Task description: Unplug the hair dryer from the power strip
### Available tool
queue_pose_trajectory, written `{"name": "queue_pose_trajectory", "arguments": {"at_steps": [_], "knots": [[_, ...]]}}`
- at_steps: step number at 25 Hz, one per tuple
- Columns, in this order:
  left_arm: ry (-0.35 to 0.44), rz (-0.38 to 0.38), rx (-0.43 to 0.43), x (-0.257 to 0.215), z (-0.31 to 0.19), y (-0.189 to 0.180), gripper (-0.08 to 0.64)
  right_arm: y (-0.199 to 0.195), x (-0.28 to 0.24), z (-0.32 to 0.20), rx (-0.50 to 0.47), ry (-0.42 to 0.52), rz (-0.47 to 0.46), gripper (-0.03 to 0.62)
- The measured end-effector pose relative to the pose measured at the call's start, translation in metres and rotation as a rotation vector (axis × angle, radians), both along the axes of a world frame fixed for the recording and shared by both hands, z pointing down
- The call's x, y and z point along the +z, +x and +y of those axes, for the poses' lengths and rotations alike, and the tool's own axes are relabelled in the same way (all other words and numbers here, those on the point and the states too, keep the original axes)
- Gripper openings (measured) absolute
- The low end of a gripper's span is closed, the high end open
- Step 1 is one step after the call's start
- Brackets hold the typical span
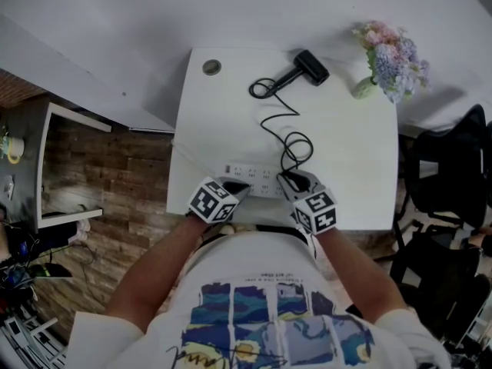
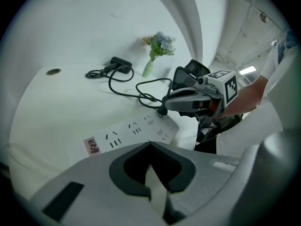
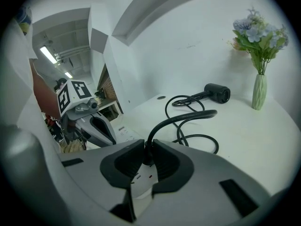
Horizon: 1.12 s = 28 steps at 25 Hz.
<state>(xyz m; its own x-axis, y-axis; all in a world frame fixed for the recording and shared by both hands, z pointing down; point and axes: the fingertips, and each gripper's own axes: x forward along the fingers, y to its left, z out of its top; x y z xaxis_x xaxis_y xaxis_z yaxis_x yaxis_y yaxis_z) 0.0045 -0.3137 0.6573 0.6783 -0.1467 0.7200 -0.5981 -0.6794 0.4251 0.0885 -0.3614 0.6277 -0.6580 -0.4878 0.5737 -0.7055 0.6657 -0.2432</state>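
Note:
A black hair dryer lies at the far side of the white table. Its cord loops back to a white power strip at the near edge. The black plug stands in the strip's right end. My right gripper is shut on the plug, whose neck fills the gap between the pads. In the left gripper view, the right gripper sits over the plug. My left gripper is shut, its tips meeting over the near edge of the power strip.
A vase of flowers stands at the table's far right corner. A round cable hole is at the far left. Black chairs stand to the right of the table and a white shelf to the left.

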Motion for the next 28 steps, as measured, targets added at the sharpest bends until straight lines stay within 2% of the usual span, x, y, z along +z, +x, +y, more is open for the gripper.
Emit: {"name": "queue_pose_trajectory", "arguments": {"at_steps": [6,13,28], "knots": [[0.016,-0.011,0.009,0.0,0.0,0.0,0.0,-0.001,-0.008,-0.003,0.014,0.038,-0.005,0.052],[0.03,-0.014,0.022,0.0,-0.001,0.0,0.0,-0.006,-0.061,-0.034,0.035,0.138,-0.071,0.055],[0.013,-0.005,0.017,0.0,-0.002,-0.001,0.0,-0.007,-0.096,-0.036,0.018,0.126,-0.118,0.058]]}}
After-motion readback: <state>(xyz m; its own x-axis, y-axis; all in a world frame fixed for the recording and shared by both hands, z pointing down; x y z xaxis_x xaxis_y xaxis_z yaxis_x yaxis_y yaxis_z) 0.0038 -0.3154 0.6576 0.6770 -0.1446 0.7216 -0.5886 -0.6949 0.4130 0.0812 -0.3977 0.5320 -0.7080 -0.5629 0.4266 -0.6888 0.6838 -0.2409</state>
